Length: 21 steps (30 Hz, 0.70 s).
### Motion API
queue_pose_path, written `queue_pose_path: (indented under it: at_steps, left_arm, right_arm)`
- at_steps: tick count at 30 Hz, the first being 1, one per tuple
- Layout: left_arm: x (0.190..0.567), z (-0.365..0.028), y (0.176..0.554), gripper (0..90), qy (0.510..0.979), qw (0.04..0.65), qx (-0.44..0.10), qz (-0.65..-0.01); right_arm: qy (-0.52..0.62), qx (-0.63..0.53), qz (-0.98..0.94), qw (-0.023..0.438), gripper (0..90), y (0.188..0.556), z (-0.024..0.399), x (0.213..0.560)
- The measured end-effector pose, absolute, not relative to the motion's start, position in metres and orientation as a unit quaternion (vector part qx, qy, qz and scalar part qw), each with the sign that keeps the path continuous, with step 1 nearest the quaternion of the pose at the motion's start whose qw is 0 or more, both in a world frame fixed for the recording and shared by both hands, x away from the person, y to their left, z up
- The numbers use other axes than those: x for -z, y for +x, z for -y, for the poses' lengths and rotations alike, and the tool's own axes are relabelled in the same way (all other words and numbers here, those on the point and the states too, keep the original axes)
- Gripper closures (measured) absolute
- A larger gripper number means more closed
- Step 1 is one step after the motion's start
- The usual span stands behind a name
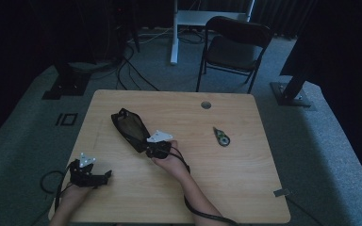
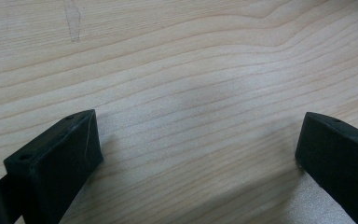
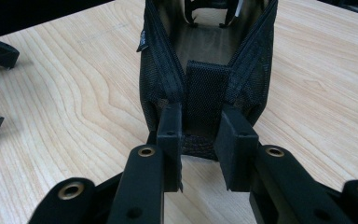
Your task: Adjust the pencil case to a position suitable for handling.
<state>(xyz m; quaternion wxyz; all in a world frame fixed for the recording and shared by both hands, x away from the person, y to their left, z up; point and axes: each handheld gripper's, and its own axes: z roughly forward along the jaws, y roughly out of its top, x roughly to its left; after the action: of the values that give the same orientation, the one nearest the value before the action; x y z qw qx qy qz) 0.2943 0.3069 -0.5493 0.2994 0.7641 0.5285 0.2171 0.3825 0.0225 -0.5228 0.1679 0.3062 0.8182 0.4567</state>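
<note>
A black mesh pouch (image 1: pixel 129 128) lies open on the wooden table (image 1: pixel 245 179), left of centre, its long side running from back left to front right. My right gripper (image 1: pixel 155 148) is at the pouch's near end. In the right gripper view the pouch (image 3: pixel 205 56) gapes away from me, and my right gripper (image 3: pixel 200 123) is shut on the webbing tab (image 3: pixel 207 91) at its end. My left gripper (image 1: pixel 104 176) rests low at the table's front left, apart from the pouch. Its jaws stand wide open over bare wood (image 2: pixel 191 93), with nothing between them.
A small correction-tape dispenser (image 1: pixel 222 137) lies right of centre. A round cable hole (image 1: pixel 206 104) sits near the far edge. A folding chair (image 1: pixel 233 47) stands beyond the table. A small grey clip (image 1: pixel 281 192) hangs at the right front edge.
</note>
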Motion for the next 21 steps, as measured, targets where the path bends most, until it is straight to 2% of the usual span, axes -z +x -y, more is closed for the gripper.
queue_pose_path:
  at_steps: [21]
  left_arm:
    - [0.549,-0.307,0.294,0.2,0.765,0.299,-0.217,-0.528]
  right_arm:
    - [0.312,-0.455,-0.817,0.167,72.8,0.377,0.005,0.523]
